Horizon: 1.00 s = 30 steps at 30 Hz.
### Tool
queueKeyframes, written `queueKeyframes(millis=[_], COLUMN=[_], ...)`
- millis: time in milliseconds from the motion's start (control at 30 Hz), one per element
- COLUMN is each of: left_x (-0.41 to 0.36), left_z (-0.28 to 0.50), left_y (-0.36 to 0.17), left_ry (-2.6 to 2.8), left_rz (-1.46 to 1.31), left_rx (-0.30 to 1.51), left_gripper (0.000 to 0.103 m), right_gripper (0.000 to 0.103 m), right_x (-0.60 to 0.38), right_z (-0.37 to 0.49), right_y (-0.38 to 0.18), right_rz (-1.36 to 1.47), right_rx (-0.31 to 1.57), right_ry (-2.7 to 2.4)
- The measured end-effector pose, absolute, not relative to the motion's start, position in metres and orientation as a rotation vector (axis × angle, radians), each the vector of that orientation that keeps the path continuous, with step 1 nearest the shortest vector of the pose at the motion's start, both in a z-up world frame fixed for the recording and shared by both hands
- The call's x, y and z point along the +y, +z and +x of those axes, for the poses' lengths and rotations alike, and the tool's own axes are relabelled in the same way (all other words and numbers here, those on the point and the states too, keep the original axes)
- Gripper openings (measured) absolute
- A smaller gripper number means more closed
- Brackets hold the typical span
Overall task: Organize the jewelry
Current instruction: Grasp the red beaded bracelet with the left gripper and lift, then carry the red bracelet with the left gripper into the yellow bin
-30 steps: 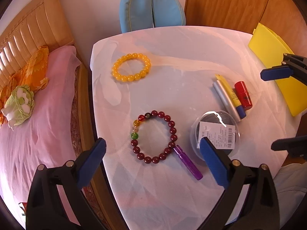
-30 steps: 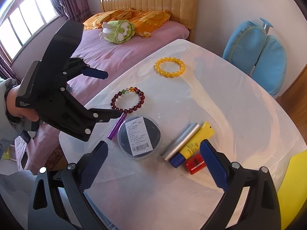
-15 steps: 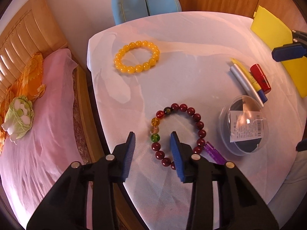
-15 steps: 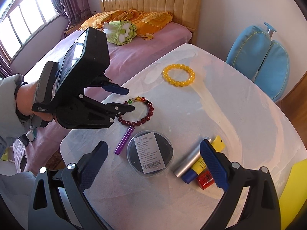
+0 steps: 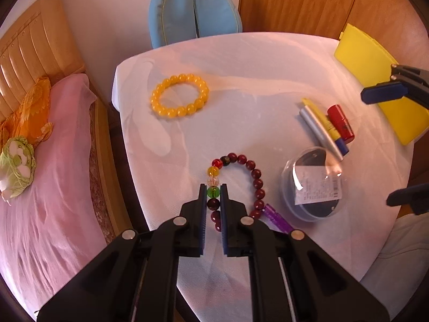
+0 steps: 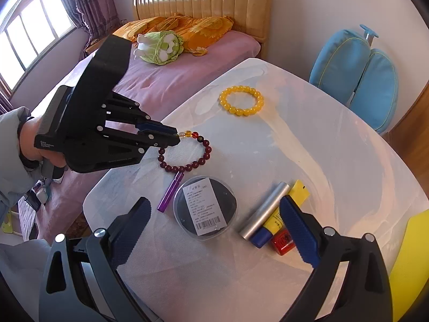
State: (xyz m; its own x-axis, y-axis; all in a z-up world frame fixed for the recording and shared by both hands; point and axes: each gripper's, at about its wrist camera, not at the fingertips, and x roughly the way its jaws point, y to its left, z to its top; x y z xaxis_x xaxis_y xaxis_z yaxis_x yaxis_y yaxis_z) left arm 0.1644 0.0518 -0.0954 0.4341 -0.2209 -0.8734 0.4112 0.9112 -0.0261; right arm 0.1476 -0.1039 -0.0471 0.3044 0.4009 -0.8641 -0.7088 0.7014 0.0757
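The left gripper pinched the dark-red bead bracelet between its fingers, apparently to lift it off the desk, while the right gripper hovered with fingers spread wide.

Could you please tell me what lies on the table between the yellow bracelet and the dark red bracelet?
Nothing: between the yellow bracelet and the dark red bracelet only bare white tablecloth shows, seen in both wrist views.
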Motion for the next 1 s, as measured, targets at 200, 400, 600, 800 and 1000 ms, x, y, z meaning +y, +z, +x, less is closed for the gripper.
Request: queueKeyframes(millis=[200, 400, 600, 800, 1000], left_x=[0.020, -0.027, -0.078, -0.135, -0.199], left_z=[0.160, 0.161, 0.165, 0.167, 0.167], left_y=[-0.053, -0.023, -0.003, 0.020, 0.055], left_ry=[-0.459, -0.542, -0.628, -0.718, -0.828], left_rz=[0.252, 0.319, 0.383, 0.445, 0.516], left_rx=[0.951, 0.886, 0.844, 0.792, 0.712], left_gripper=[0.010, 0.010, 0.010, 0.010, 0.010], right_gripper=[0.097, 0.097, 0.097, 0.097, 0.097], right_x=[-0.122, -0.159, -0.215, -0.282, -0.352], right_z=[0.141, 0.131, 0.124, 0.115, 0.104], right_y=[-0.038, -0.019, 0.005, 0.022, 0.039], right_rz=[-0.338, -0.313, -0.290, -0.218, -0.153], right_rx=[0.991, 0.944, 0.873, 0.828, 0.781], right_ry=[0.733, 0.680, 0.570, 0.443, 0.315])
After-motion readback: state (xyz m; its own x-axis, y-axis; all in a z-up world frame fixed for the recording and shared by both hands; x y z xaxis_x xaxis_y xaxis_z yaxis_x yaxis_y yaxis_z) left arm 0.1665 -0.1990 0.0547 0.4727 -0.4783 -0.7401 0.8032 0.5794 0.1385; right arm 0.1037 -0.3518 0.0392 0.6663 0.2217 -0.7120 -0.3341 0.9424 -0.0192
